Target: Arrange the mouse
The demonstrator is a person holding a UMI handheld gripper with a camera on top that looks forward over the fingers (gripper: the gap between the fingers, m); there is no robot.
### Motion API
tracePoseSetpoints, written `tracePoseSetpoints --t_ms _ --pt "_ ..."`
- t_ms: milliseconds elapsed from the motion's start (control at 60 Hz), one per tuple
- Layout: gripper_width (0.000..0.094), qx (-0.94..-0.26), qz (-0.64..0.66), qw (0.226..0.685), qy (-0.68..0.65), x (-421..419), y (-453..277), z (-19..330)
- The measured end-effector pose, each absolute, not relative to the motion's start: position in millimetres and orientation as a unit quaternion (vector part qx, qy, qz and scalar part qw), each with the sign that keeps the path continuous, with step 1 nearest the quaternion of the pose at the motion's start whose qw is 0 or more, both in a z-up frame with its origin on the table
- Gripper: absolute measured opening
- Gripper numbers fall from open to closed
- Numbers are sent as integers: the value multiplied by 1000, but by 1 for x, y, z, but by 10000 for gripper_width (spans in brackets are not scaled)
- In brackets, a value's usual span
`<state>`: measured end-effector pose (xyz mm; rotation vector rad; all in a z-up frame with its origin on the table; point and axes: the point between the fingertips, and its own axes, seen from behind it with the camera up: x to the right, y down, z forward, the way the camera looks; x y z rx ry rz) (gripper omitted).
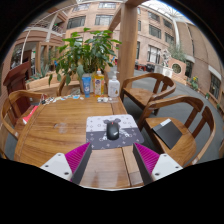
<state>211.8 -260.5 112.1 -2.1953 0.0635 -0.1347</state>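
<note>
Your gripper (110, 160) sits nearest the lens, its two fingers spread wide apart with nothing held between them; the magenta pads (77, 156) on their inner faces angle toward each other over bare tabletop. Working from your left, you have dark wooden chairs (17, 92) drawn up along the far side of the round wooden table (50, 125), then a leafy potted plant (85, 52) standing at the table's back edge with a few bottles (99, 85) grouped at its foot (their labels are too small to read). Just ahead of your fingers, and roughly centred between them, lies a grey patterned mouse mat (112, 131) on the wood, and the dark mouse (113, 129) rests on top of it, clear of both fingertips. Further right, a curved-back wooden armchair (150, 88) stands beyond the table, and another armchair (178, 127) sits close beside the table's right rim, with a flat dark object lying on its seat. Behind all of this rises a brick building (112, 20) with tall windows.
</note>
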Motion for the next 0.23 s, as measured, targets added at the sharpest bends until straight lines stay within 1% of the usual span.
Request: tracePoseSetpoints --t_ms 117,233 --pt "852 -890 -59 451 23 215 -273 114" --pt "853 -884 -65 462 19 215 -273 120"
